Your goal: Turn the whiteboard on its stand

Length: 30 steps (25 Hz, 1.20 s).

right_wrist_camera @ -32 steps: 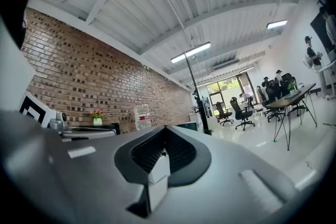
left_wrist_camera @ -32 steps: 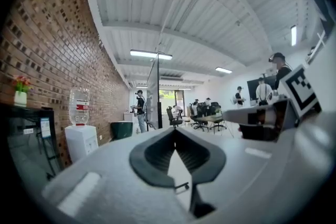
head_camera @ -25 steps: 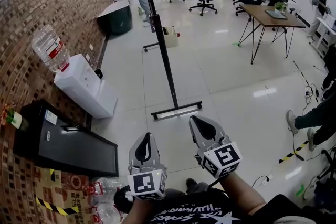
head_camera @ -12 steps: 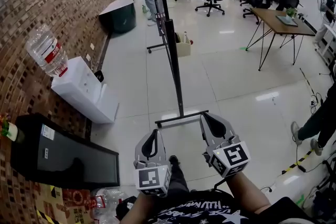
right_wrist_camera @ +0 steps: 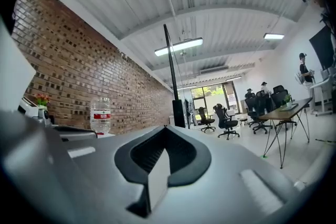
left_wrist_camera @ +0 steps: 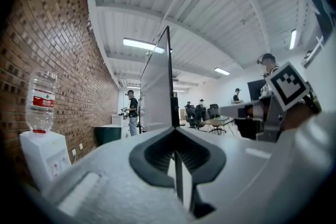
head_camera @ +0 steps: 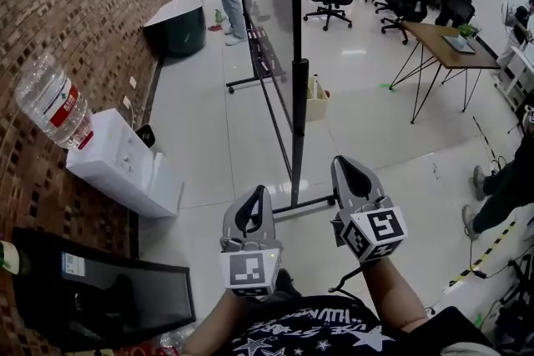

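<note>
Black-framed whiteboard (head_camera: 271,12) stands edge-on at upper centre of the head view, well apart from both grippers. This looks like the approach, and next comes reaching its frame. Left gripper (head_camera: 257,198) and right gripper (head_camera: 345,169) point forward at lower centre.

Left gripper view: jaws together, empty, whiteboard ahead.

Right gripper view: jaws together, empty.
</note>
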### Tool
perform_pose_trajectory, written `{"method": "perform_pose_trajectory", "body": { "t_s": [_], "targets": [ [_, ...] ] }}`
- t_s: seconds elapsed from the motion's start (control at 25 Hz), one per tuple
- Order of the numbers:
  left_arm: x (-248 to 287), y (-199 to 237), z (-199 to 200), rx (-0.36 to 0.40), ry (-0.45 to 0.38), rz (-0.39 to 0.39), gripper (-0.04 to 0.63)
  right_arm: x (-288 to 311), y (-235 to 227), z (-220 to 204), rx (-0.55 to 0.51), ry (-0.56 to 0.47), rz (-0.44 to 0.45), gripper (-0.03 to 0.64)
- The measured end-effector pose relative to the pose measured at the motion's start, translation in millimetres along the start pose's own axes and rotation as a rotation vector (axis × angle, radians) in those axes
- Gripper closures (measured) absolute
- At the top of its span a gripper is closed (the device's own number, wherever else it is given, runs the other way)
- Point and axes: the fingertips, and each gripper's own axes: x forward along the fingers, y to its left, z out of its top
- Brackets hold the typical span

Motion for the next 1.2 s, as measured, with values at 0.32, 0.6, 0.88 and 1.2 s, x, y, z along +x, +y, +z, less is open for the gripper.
{"method": "perform_pose_trajectory", "body": {
  "t_s": [0.32,0.6,0.88,1.2],
  "targets": [
    [47,41,-9,0.003,0.013,-0.032,0.589,61,9,-26,-0.019,0.036,-0.019,0.604],
    [87,55,-22,-0.008,0.033,-0.029,0.589,106,-11,-29,-0.027,0.025,-0.026,0.517],
    [139,62,-14,-0.009,0.045,-0.027,0.589,159,-32,-40,-0.056,0.073,-0.035,0.331],
    [183,63,-13,-0.001,0.045,-0.048,0.589,208,-23,-50,-0.123,0.145,-0.01,0.273]
  ]
}}
